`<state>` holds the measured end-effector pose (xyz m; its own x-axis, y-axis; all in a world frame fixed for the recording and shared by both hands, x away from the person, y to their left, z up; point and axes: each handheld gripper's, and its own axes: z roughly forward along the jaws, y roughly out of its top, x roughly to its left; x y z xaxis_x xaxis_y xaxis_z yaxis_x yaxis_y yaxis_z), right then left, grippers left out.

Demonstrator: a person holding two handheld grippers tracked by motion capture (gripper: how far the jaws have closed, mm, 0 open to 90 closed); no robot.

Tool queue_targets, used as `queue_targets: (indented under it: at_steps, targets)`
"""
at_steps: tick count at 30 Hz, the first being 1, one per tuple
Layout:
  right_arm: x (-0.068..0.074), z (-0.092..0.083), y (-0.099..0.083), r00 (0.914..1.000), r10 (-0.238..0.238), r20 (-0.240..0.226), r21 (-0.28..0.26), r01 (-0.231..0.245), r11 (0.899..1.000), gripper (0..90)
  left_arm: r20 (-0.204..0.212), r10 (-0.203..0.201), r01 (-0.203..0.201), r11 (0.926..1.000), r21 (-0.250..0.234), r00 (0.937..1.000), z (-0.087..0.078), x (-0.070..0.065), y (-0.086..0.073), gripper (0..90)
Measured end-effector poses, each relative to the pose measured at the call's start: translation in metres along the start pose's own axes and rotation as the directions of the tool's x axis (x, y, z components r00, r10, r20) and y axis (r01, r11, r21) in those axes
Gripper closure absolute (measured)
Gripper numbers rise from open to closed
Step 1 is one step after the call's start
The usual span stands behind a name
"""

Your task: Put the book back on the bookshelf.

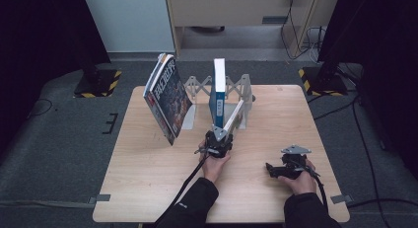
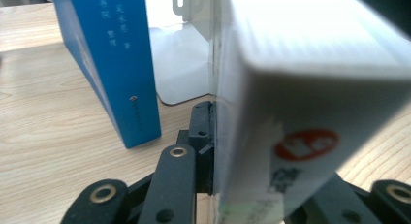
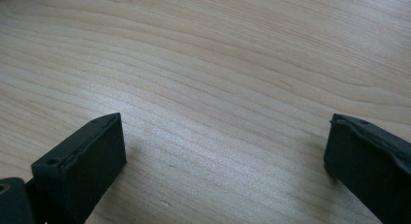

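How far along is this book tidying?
Done: a blue book stands upright in the grey rack. In hand: the left claw grips a white book, tilted, beside the blue one. Left: standing it straight, perhaps also the big magazine leaning at the rack's left end. The right claw rests open.

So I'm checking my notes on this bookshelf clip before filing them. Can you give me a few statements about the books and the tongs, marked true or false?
1. The left tongs are clamped on a white book. True.
2. The right tongs hold a book. False: they stand open over bare table.
3. The blue book stands upright in the rack. True.
4. The white book stands upright. False: it tilts, its top toward the rack.
5. The magazine lies flat on the table. False: it leans at the rack's left end.
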<state>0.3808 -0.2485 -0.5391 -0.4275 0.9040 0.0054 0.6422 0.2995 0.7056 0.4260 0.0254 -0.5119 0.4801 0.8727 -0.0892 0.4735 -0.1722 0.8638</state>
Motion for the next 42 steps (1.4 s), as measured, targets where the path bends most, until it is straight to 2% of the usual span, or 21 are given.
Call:
queue_targets:
  at_steps: [5, 10, 15, 19, 28, 35, 38, 42]
  targets:
    - [0.0, 0.0, 0.0, 1.0, 0.0, 0.0, 0.0, 0.0, 1.0, 1.5, 0.017, 0.011, -0.011, 0.9999, -0.013, 0.9998, -0.002, 0.0, -0.001, 71.4]
    - [0.0, 0.0, 0.0, 1.0, 0.0, 0.0, 0.0, 0.0, 1.0, 1.5, 0.056, 0.024, -0.022, 0.9991, -0.036, 0.9981, -0.017, 0.003, -0.001, 60.6]
    - [0.0, 0.0, 0.0, 1.0, 0.0, 0.001, 0.0, 0.0, 1.0, 1.5, 0.073, 0.033, -0.029, 0.9983, -0.05, 0.9968, -0.035, 0.006, -0.005, 61.6]
    - [0.0, 0.0, 0.0, 1.0, 0.0, 0.001, 0.0, 0.0, 1.0, 1.5, 0.086, 0.04, -0.037, 0.9985, -0.042, 0.9955, -0.042, 0.007, -0.007, 68.4]
    - [0.001, 0.0, 0.0, 1.0, 0.003, 0.002, 0.0, -0.003, 1.0, 1.4, 0.088, 0.035, -0.032, 0.9989, -0.033, 0.9955, -0.033, 0.0, -0.002, 70.6]
    - [0.001, 0.0, 0.0, 1.0, 0.004, 0.001, 0.001, -0.004, 1.0, 1.4, 0.121, 0.036, -0.032, 0.9989, -0.036, 0.992, -0.019, -0.008, 0.004, 66.8]
    - [0.001, 0.0, 0.0, 1.0, 0.004, 0.0, 0.001, -0.004, 1.0, 1.4, 0.15, 0.031, -0.026, 0.9989, -0.038, 0.9882, -0.013, -0.01, 0.006, 65.3]
    - [0.001, 0.0, 0.0, 1.0, 0.004, 0.0, 0.001, -0.004, 1.0, 1.4, 0.188, 0.06, -0.055, 0.998, -0.032, 0.9803, -0.018, -0.011, 0.005, 63.5]
